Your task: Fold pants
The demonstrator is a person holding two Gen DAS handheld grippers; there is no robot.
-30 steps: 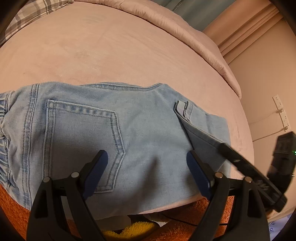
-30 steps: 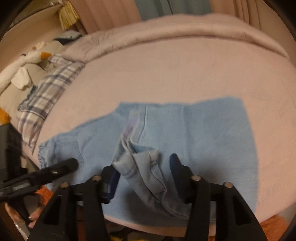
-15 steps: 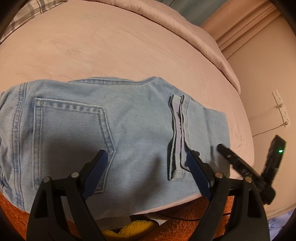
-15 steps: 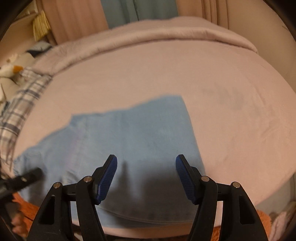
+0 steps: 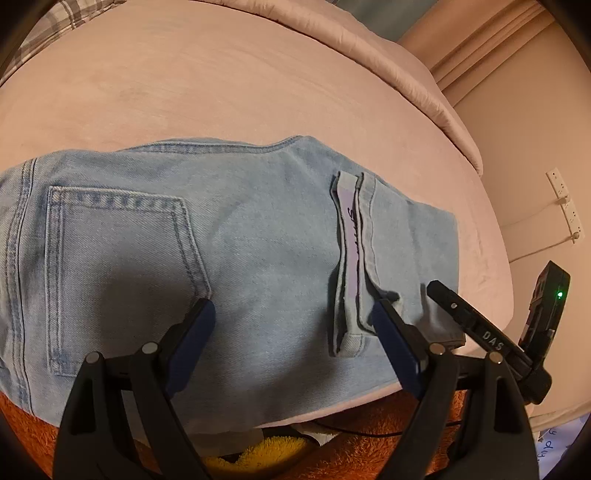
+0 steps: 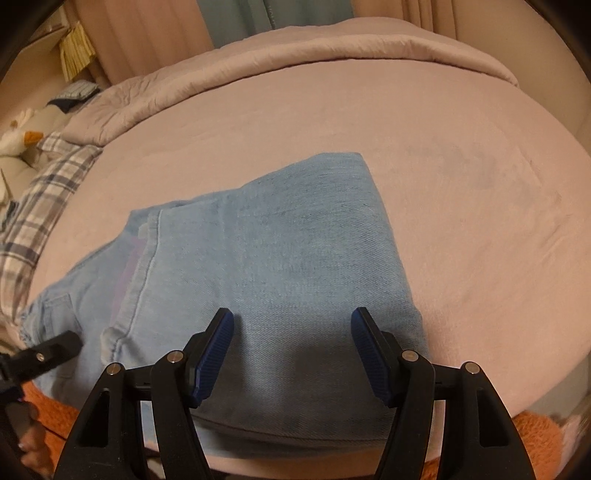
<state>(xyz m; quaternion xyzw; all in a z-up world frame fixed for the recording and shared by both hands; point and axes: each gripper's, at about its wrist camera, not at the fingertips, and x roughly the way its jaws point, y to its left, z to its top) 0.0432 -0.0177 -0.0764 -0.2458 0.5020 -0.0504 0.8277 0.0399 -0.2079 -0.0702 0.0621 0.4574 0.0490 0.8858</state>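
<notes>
I am looking over a wide bed (image 6: 424, 155) covered in a pinkish blanket, with curtains (image 6: 236, 18) hanging behind it. Folded light-blue pants (image 5: 240, 251) are lying flat along its near edge. My left gripper (image 5: 295, 325) and right gripper (image 6: 291, 339) are hovering above the denim, jaws apart, gripping nothing.

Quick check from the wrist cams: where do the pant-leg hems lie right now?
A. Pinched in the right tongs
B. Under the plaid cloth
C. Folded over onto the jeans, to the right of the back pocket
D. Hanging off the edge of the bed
C: in the left wrist view the hems lie flat on the jeans, right of the back pocket; the right tongs hold nothing.
</notes>
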